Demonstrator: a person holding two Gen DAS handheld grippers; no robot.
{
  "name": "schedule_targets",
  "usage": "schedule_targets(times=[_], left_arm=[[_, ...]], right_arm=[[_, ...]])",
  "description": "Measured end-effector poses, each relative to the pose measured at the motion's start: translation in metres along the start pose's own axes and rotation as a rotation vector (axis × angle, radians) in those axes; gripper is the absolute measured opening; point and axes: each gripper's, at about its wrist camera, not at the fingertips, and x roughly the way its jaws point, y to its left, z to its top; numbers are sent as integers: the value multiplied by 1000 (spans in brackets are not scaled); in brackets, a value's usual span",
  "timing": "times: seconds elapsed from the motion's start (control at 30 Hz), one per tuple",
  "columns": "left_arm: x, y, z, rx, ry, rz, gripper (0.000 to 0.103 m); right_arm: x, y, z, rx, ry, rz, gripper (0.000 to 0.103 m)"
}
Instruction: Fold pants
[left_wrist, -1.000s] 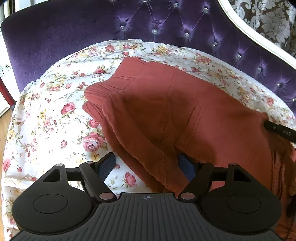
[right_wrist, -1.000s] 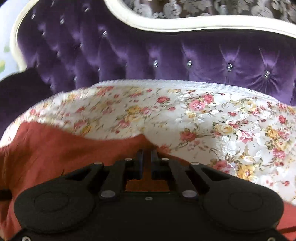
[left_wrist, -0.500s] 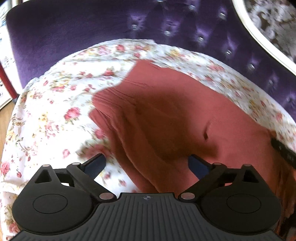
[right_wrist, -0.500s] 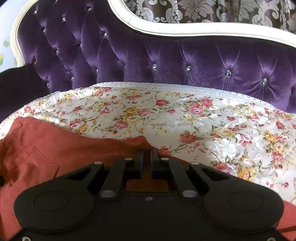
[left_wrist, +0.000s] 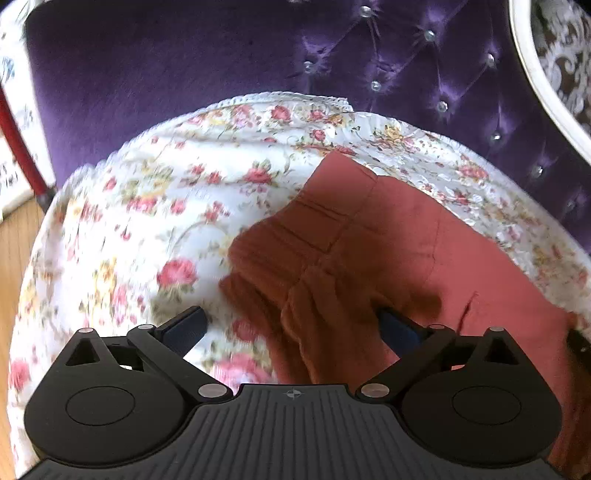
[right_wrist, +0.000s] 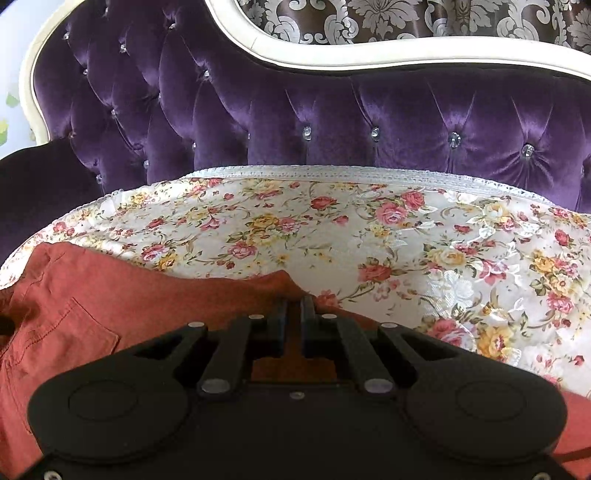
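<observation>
rust-red pants (left_wrist: 388, 251) lie flat on the floral seat cover (left_wrist: 155, 221), part folded, filling the 3 to 5 o'clock area of the left wrist view, with the gathered waistband end (left_wrist: 295, 229) pointing to about 10 o'clock. in the right wrist view the pants (right_wrist: 110, 306) sit at 8 o'clock, back pocket (right_wrist: 74, 328) up.

left gripper (left_wrist: 291, 328): jaws spread as wide as they go, nothing pinched. the bunched edge of the pants lies between the fingers but the pads are off it. view is blurred.

right gripper (right_wrist: 294, 314): jaws nearly together, clamped on a thin raised fold of the pants at 6 o'clock.

handling, my read: light, soft, limp woven cloth, no stiffness, it will sag and drag wherever it is not held. not slippery, not fragile. thicker at waistband and seams, so those are the firmer places to pinch. best hold for the left looks like the waistband corner or the stacked edge right in front of it, taking all layers.

around it: purple tufted sofa back (right_wrist: 332, 110) with cream trim (right_wrist: 369, 55), wood floor (left_wrist: 14, 258) at 9 o'clock.
</observation>
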Motion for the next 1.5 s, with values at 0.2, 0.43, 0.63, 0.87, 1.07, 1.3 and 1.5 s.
schedule_targets(times=[0.2, 0.43, 0.63, 0.87, 1.07, 1.3, 1.5], left_arm=[[-7, -17, -6, 95, -42, 23, 81], [-13, -25, -9, 153, -65, -23, 42], [-19, -39, -14, 221, -95, -4, 28], [-24, -32, -14, 197, -106, -35, 27], [-28, -28, -13, 175, -105, -59, 26], [-31, -24, -13, 149, -102, -78, 26], [-35, -23, -15, 135, -116, -84, 25]], right_arm=[[0, 1, 0, -8, -1, -5, 7], [0, 2, 0, -19, -1, -11, 7], [1, 9, 3, -58, 12, -34, 8], [-21, 5, 25, -23, 61, 30, 25], [-85, 17, 3, -15, 115, 150, 26], [-134, 52, -66, -134, 197, 166, 25], [-132, 53, -80, -102, 193, 160, 25]])
